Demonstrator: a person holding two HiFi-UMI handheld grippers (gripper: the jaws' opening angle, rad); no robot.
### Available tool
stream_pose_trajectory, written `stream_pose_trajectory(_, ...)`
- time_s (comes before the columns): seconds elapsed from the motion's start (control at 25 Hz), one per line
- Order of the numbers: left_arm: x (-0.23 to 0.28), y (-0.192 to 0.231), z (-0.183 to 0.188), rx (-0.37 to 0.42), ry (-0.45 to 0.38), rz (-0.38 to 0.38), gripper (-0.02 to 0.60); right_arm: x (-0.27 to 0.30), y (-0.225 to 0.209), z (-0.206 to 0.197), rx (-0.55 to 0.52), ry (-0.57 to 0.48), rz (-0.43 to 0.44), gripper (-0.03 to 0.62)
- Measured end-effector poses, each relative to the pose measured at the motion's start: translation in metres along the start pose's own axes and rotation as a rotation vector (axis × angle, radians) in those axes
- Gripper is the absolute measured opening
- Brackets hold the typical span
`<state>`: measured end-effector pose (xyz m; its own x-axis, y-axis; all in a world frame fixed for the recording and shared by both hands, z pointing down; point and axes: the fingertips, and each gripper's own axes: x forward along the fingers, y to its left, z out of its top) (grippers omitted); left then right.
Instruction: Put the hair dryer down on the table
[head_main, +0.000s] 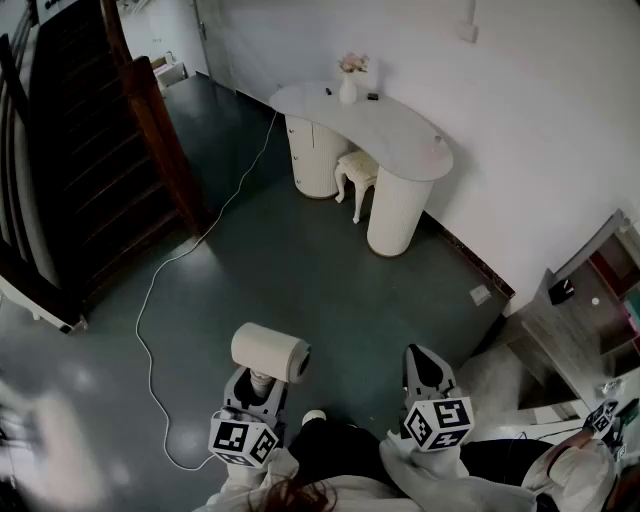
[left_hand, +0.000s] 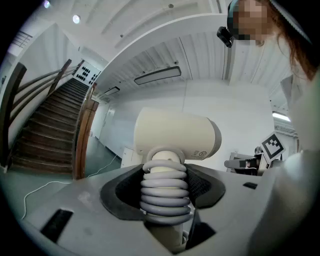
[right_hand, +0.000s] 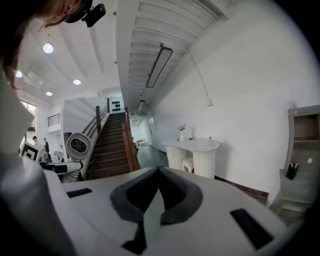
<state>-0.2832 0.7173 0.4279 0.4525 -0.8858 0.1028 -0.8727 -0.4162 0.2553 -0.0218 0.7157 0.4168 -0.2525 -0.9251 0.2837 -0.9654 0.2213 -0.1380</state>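
Note:
A cream hair dryer (head_main: 270, 352) stands upright in my left gripper (head_main: 258, 385), which is low in the head view, above the dark floor. In the left gripper view the pads press on the dryer's handle (left_hand: 163, 197), wrapped in grey coiled cord, and the barrel (left_hand: 175, 135) lies across above the jaws. My right gripper (head_main: 425, 365) is beside it to the right, with its jaws together and nothing between them (right_hand: 159, 172). From the right gripper view the hair dryer (right_hand: 77, 145) shows at the left. The white curved table (head_main: 400, 125) stands far ahead against the wall.
A vase of flowers (head_main: 348, 88) and small items sit on the table, with a white stool (head_main: 357, 172) under it. A dark wooden staircase (head_main: 90, 150) fills the left. A white cable (head_main: 150, 300) runs over the floor. A shelf unit (head_main: 590, 300) is at the right.

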Motion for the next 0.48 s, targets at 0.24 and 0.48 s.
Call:
stream_pose_trajectory(0.24,-0.005,-0.011,-0.001,-0.004,-0.016,0.01,0.235,-0.005,-0.005,0.003,0.015,-0.017,0.004,0.049)
stream_pose_trajectory(0.48,-0.004,-0.028,-0.004,0.001,-0.025,0.001,0.235,-0.012,-0.01,-0.001,0.021,-0.016,0.013,0.049)
